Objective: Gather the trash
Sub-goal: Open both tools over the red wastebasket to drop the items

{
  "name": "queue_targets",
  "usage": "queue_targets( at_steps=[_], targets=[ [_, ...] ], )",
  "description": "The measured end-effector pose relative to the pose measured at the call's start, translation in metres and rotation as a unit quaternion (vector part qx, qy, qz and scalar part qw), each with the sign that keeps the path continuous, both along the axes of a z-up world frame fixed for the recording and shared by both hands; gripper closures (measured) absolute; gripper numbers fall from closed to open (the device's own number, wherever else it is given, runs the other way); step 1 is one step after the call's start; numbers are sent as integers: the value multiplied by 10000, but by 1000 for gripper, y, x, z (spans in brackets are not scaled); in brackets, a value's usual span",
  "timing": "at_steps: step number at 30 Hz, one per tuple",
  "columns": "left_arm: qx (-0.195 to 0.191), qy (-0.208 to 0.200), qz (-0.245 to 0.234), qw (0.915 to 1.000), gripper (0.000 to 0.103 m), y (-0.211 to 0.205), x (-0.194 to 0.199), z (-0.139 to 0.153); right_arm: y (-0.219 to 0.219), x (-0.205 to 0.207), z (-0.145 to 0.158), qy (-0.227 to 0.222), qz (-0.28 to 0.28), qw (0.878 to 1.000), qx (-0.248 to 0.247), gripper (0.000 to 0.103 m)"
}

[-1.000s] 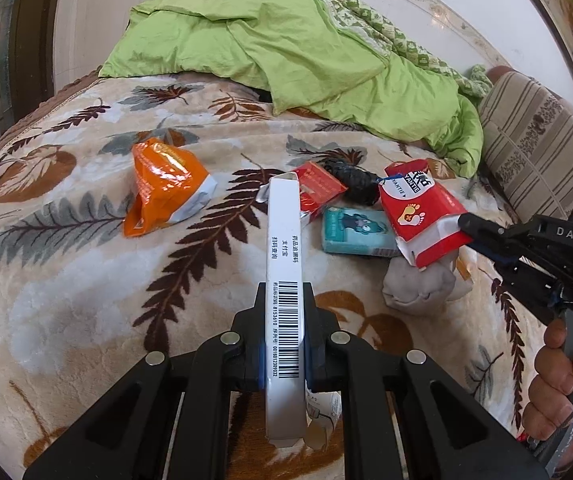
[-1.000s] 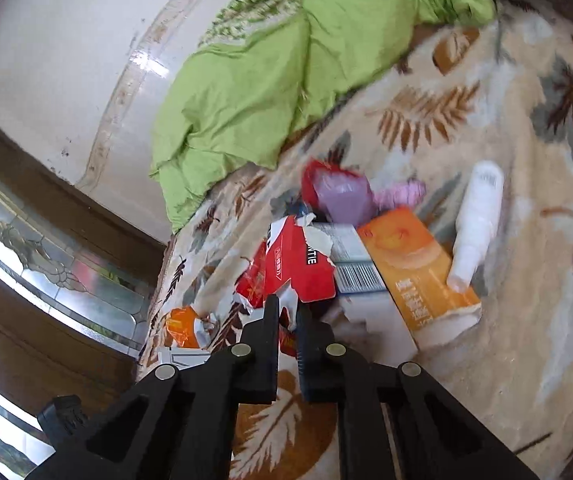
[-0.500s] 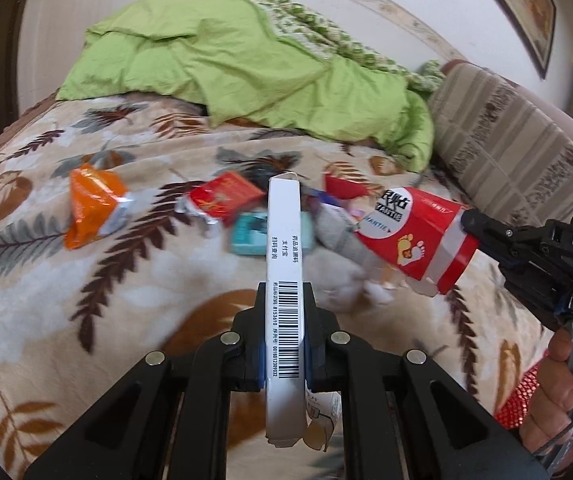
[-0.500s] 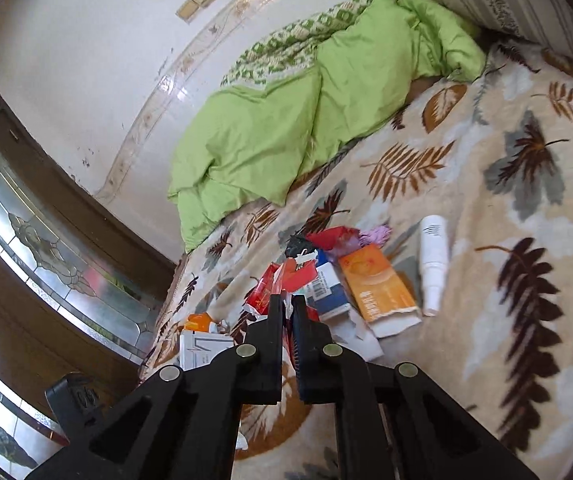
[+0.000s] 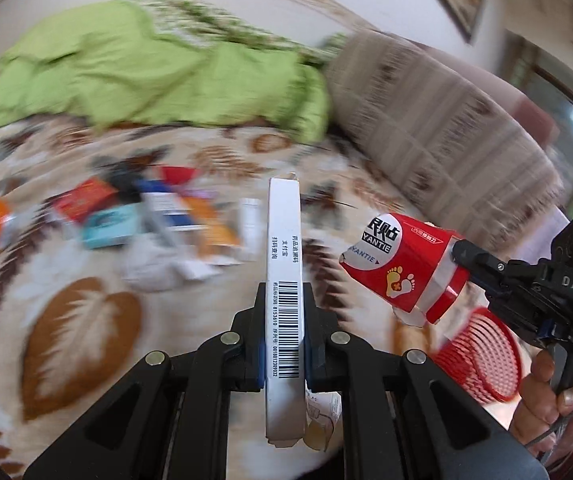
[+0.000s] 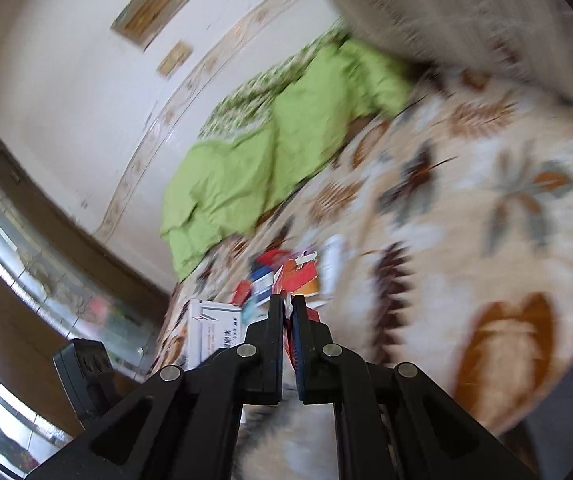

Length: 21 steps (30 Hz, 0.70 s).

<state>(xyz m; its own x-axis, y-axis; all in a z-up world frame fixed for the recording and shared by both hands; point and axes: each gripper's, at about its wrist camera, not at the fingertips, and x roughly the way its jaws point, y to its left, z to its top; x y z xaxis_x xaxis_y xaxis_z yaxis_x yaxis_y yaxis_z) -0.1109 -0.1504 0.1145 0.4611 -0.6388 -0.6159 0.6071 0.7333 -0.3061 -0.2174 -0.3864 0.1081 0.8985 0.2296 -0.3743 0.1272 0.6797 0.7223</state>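
- The left tool (image 5: 283, 312) is closed tight on a thin white box (image 5: 284, 280). The box stands on its edge between the two sides of the tool, and a bar code shows on it.
- The right tool (image 5: 456, 258) is closed on a red packet (image 5: 402, 264). The packet has white letters and little yellow feet on it. It hangs in the air over the edge of the bed (image 5: 86, 320), away from the other trash.
- From the right tool's own camera, only a bit of the red packet (image 6: 286, 324) shows between its tips.
- A hand (image 5: 550, 404) holds the handle of the right tool.
- A red basket (image 5: 482, 356) with small holes sits low, just under the red packet and the right tool.
- More trash (image 5: 158, 220) lies in a heap on the bed: an orange bag, a red packet, a blue-green box and some white bits. It is too blurry to tell more.
- A green blanket (image 5: 146, 68) is bunched up at the far side of the bed.
- A striped pillow (image 5: 438, 120) lies beside the blanket.
- The bed cover has brown and grey leaves on it.
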Motion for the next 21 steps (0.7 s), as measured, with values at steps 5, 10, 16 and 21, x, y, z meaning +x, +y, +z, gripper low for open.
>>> queue_targets(
  at_steps=[5,10,16,21],
  targets=[
    [-119,-14,-1098,9939,91,-77,-44,19,-65,-81,1,163,-930,9954,-184,98],
    [-69,116,-2087,9779,91,-159,-93,24,-118,-163,-6,488,-1914,9799,-279,98],
    [49,371,-2991,9535,91,-244,-145,13,-152,-216,-15,959,-2611,9595,-434,96],
    [125,614,-3043,9505,54,-266,-157,6,-161,-226,-24,1302,-2745,9516,-461,91]
  ],
)
